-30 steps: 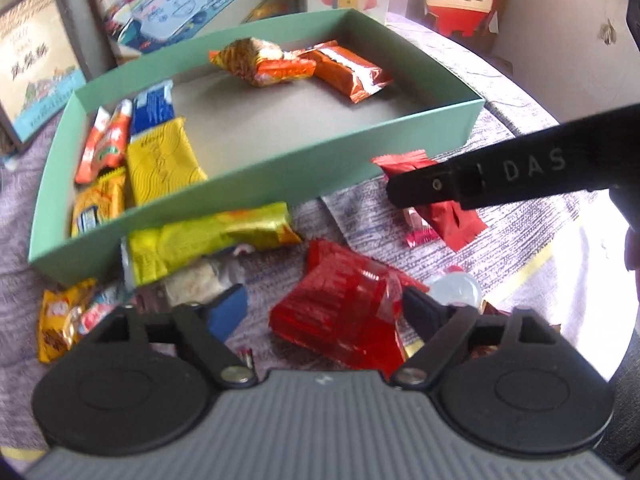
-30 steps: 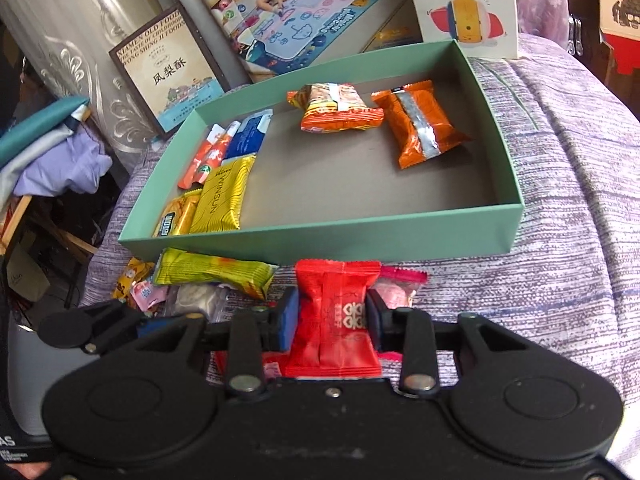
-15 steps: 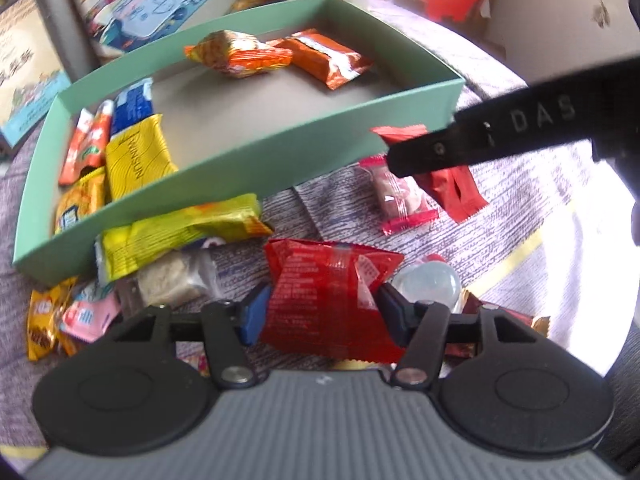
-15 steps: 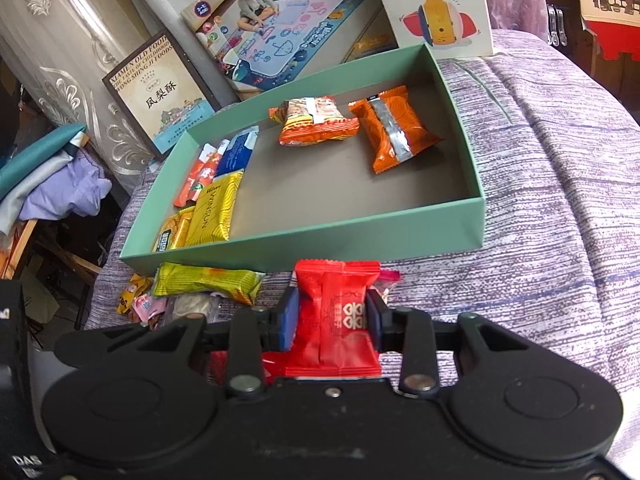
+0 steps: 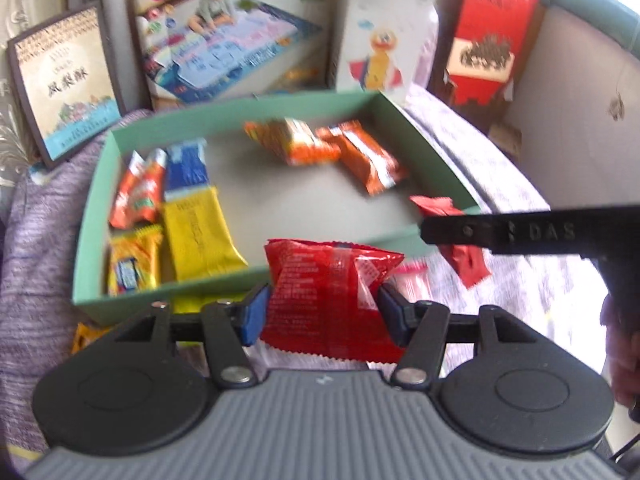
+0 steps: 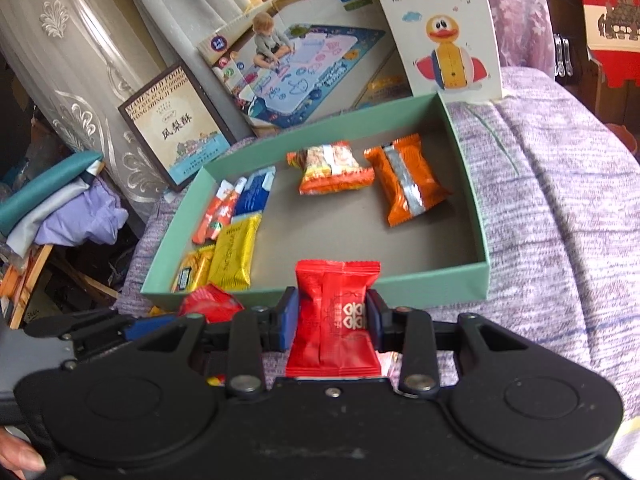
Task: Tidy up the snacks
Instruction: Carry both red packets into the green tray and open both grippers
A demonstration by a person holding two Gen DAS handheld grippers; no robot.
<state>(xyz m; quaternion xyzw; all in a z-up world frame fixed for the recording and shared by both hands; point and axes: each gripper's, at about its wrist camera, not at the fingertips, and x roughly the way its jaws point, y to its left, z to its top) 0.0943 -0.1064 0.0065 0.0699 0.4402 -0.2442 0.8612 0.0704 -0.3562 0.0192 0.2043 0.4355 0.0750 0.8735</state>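
Note:
My left gripper (image 5: pixel 320 312) is shut on a large red snack packet (image 5: pixel 328 300), lifted just in front of the green box (image 5: pixel 168 292). My right gripper (image 6: pixel 332 316) is shut on a smaller red packet (image 6: pixel 336 312), also held before the box's near wall (image 6: pixel 440 284). In the left wrist view the right gripper's finger (image 5: pixel 500 232) crosses at the right with its red packet (image 5: pixel 464 256) showing. The box holds two orange packets (image 6: pixel 404 184), a yellow packet (image 6: pixel 234 256), a blue one (image 6: pixel 254 196) and red-white sticks (image 6: pixel 218 216).
Loose snacks lie on the purple cloth before the box, among them a pink packet (image 5: pixel 412 280) and a yellow one (image 5: pixel 86 332). Toy boxes (image 6: pixel 312 64), a duck card (image 6: pixel 440 28) and a framed sign (image 6: pixel 172 128) stand behind the box. A hand (image 6: pixel 16 456) shows at lower left.
My left gripper closed on the large red packet and lifted it from the cloth toward the box. My right gripper rose a little with its red packet still held.

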